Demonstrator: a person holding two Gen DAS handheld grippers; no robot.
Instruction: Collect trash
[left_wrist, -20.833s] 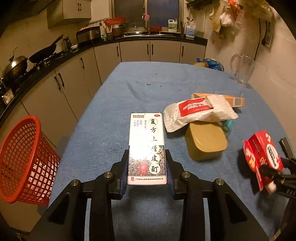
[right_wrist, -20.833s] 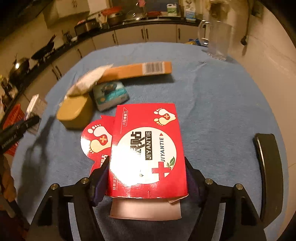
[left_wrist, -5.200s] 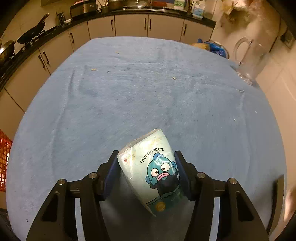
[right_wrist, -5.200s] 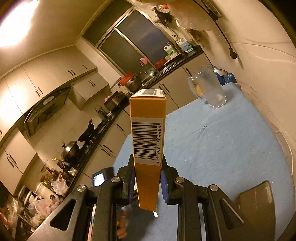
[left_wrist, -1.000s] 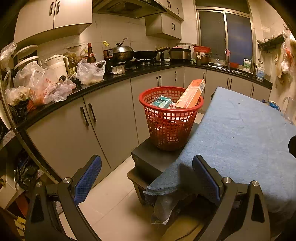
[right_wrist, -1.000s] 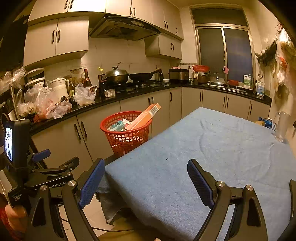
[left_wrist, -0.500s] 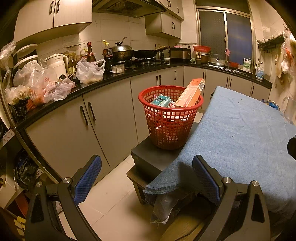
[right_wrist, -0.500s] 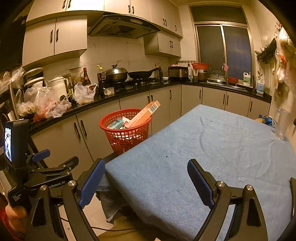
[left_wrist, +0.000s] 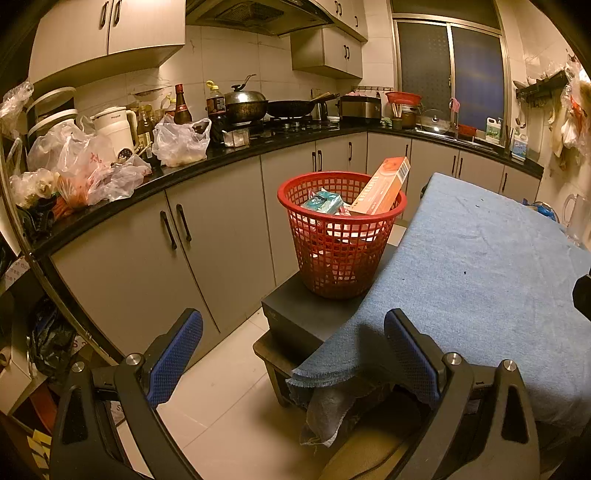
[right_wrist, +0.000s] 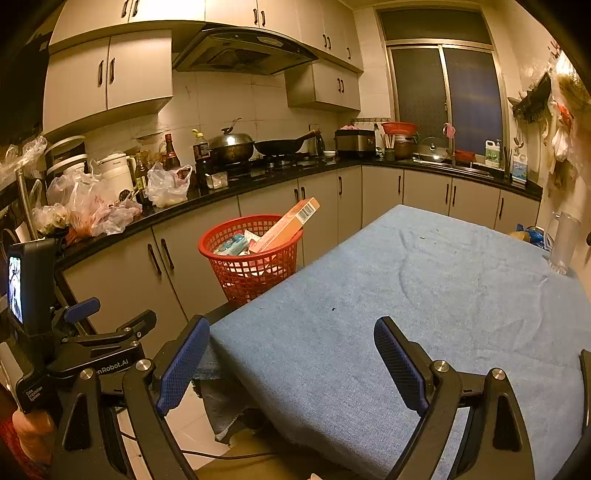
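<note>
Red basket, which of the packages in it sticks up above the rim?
The long orange box with the barcode end: it leans on the rim of the red basket and pokes out, while the teal tissue pack lies lower inside.

Red mesh basket (left_wrist: 341, 236) sitting upright beside the table, holding an orange carton (left_wrist: 384, 186) leaning out and a teal packet (left_wrist: 322, 202).

Left gripper (left_wrist: 293, 345) fingers spread wide, right gripper (right_wrist: 291, 354) likewise, both empty
</note>
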